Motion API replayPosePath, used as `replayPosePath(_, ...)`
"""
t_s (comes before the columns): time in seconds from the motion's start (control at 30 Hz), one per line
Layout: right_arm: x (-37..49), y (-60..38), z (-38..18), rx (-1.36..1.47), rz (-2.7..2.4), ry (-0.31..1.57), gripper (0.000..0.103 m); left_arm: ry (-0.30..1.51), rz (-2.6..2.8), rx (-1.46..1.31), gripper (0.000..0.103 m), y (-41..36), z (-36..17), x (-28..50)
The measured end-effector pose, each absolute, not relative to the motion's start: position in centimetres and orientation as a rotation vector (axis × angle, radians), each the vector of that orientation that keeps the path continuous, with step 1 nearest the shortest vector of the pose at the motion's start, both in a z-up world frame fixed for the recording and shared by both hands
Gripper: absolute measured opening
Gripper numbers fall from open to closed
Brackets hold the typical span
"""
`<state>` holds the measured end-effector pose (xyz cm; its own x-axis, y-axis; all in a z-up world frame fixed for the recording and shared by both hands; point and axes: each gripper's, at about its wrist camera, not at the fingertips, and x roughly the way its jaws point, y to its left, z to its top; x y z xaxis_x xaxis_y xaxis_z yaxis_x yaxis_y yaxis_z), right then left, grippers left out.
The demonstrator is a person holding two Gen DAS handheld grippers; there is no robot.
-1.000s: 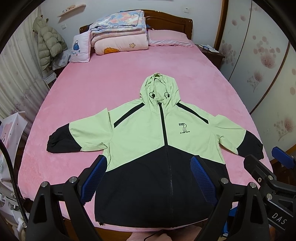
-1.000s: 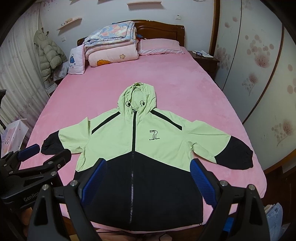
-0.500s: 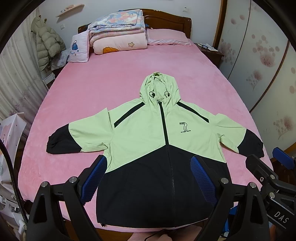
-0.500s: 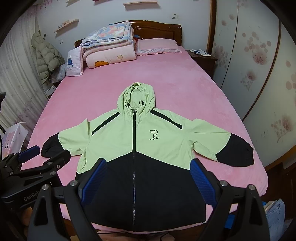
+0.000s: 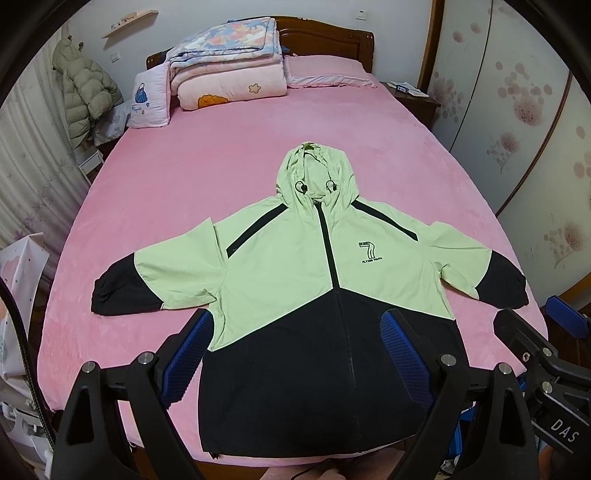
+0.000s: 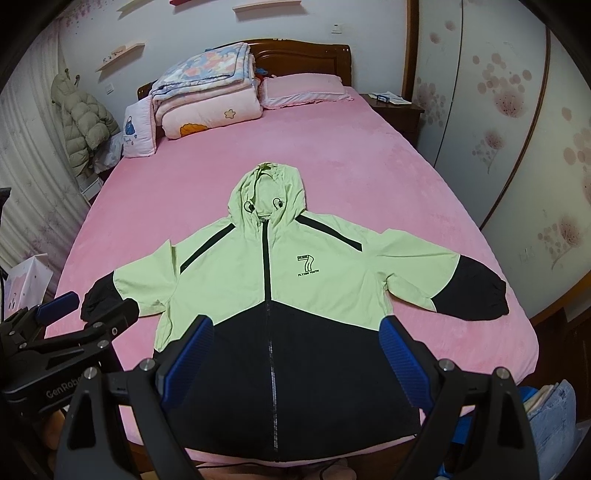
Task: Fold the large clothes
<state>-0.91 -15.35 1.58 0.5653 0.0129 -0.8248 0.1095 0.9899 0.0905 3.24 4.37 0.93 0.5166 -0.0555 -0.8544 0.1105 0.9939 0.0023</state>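
The pale-green and black zip-front hooded windbreaker jacket [image 5: 325, 295] lies spread flat, front up, on the pink plush bedspread [image 5: 207, 177]. Its long axis runs from the black hem at six o'clock, at the near bed edge, to the hood [image 5: 314, 173] at twelve o'clock, and both sleeves stretch outward: one black cuff [image 5: 118, 291] at nine o'clock, the other black cuff [image 6: 469, 291] at three o'clock. Nothing is folded yet.

The left gripper [image 5: 295, 354] hangs above the lower black panel with its blue-padded fingers spread wide and empty. The right gripper [image 6: 295, 354] hangs beside it, likewise released with nothing between its pads. Neither appears to touch the cloth, though the fisheye makes height hard to judge.

The coming move likely turns on the sleeves: the nine o'clock cuff lies nearer the left gripper, the three o'clock cuff nearer the right, each well apart from its claw.

Beyond the hood, folded quilts [image 5: 229, 62] and a pink pillow [image 5: 325, 70] sit against the wooden headboard [image 5: 325, 31].
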Motion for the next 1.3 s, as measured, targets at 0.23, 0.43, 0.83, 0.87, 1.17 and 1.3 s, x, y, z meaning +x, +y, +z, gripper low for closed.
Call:
replayPosePath(0.23, -0.9, -14.8, 1.8, 0.143, -0.090, 0.958, 0.092, 0.991, -0.138, 0.074, 0.091, 4.4, 1.3, 3.8)
replayPosePath(0.43, -1.5, -15.4, 2.2, 0.153, -0.140, 0.940, 0.092, 0.984, -0.196, 0.082, 0.091, 3.5, 1.4, 4.4)
replayPosePath(0.83, -2.9, -19.5, 4.4, 0.200, -0.183, 0.823, 0.092, 0.906, -0.217, 0.141, 0.091, -0.5, 2.8, 5.6)
replayPosePath(0.87, -2.9, -20.1, 4.6, 0.200, -0.184, 0.802, 0.092, 0.893, -0.210, 0.151, 0.091, -1.0, 3.0, 5.8)
replayPosePath(1.17, -2.6, -28.5, 5.8, 0.237, -0.159, 0.614, 0.092, 0.795, -0.192, 0.174, 0.091, -7.7, 4.9, 7.1)
replayPosePath(1.3, -1.8, -33.5, 5.6, 0.242, -0.144, 0.555, 0.092, 0.752, -0.249, 0.174, 0.091, -13.3, 5.9, 8.1)
